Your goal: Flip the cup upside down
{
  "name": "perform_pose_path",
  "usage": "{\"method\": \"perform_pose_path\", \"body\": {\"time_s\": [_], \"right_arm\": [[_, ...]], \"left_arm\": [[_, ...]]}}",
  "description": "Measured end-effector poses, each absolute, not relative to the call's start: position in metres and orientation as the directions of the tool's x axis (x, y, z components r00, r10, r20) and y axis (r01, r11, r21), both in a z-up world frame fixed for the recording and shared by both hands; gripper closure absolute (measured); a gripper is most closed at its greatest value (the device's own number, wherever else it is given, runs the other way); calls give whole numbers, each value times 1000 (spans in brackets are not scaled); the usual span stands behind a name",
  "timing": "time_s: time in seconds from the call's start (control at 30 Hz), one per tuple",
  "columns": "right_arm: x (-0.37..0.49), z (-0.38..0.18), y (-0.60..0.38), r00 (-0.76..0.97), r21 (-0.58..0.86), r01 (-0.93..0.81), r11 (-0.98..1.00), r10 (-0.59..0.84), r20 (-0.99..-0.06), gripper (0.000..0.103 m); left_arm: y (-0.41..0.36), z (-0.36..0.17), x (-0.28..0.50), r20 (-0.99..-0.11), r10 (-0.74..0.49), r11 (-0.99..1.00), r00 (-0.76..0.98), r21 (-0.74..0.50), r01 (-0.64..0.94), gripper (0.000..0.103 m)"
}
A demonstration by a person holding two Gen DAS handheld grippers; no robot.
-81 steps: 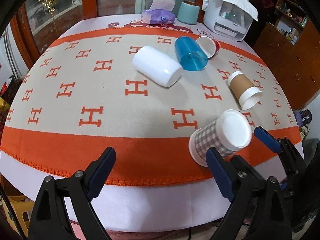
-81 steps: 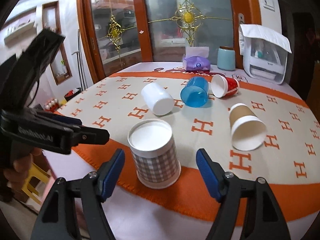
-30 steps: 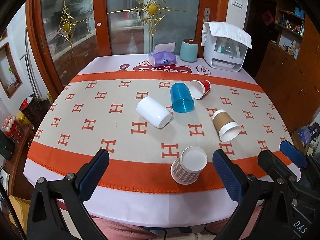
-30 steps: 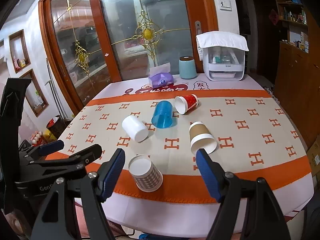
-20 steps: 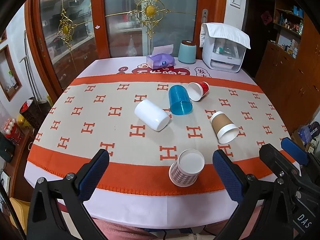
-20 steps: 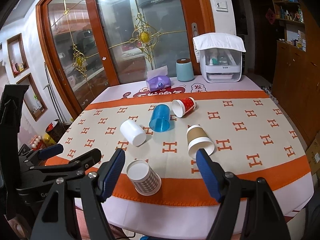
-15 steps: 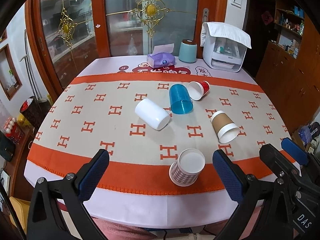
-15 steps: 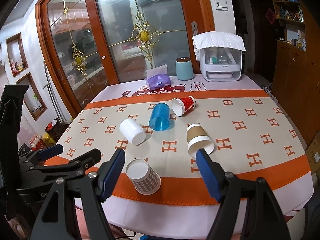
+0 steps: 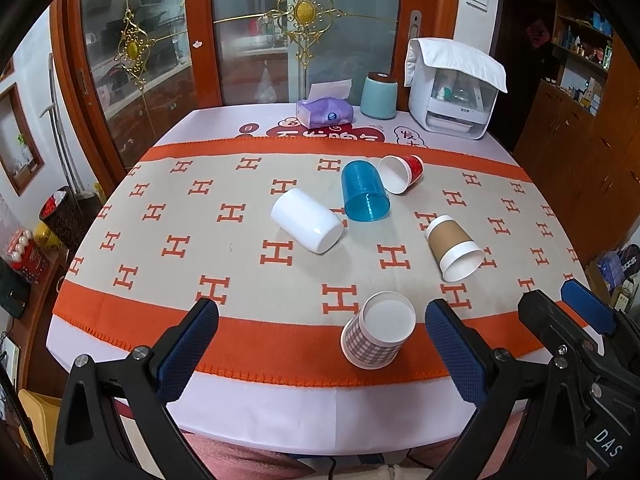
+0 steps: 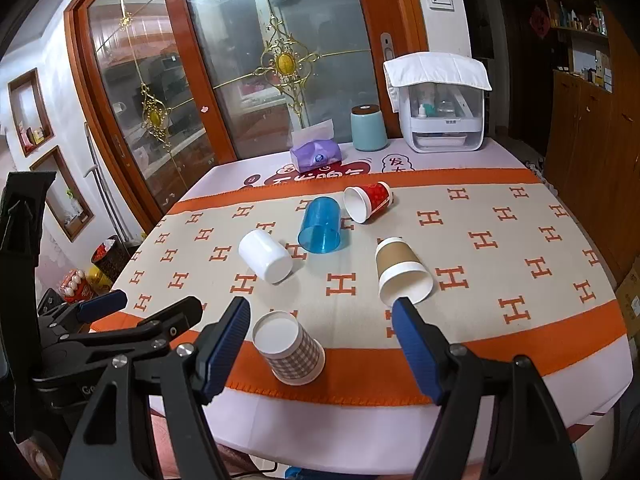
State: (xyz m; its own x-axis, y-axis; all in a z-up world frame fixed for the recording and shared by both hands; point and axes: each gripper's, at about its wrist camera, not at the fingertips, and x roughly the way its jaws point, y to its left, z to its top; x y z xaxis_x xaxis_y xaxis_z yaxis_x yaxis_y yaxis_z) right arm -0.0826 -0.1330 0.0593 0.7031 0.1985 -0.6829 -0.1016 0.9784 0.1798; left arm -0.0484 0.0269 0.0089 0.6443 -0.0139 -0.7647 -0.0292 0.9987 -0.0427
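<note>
Here the checked paper cup (image 9: pixel 377 336) stands upside down on the near orange band of the H-patterned table runner (image 9: pixel 168 216), its white base facing up (slightly tilted-looking in the fisheye). Neither gripper touches it. The left gripper (image 9: pixel 320 344) and the right gripper (image 10: pixel 320 336) both hang back over the table's near edge with jaws spread wide and nothing between them. Beyond the cup, a brown-sleeved paper cup (image 9: pixel 454 247), a white cup (image 9: pixel 306 226), a blue translucent tumbler (image 9: pixel 364 196) and a red paper cup (image 9: pixel 401 173) lie on their sides. At the far edge sit a purple tissue pack (image 9: pixel 325 112), a teal canister (image 9: pixel 379 96) and a white appliance (image 9: pixel 452 96).
</note>
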Motion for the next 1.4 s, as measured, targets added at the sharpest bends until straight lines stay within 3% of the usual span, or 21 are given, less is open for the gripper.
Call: {"method": "perform_pose_path", "body": {"time_s": [1.4], "right_arm": [[-74,53,-138,689,191,-100,976,207,-694,29]], "left_arm": [[22,3,-41,-779,8,999,627,-21,-39,1]]}}
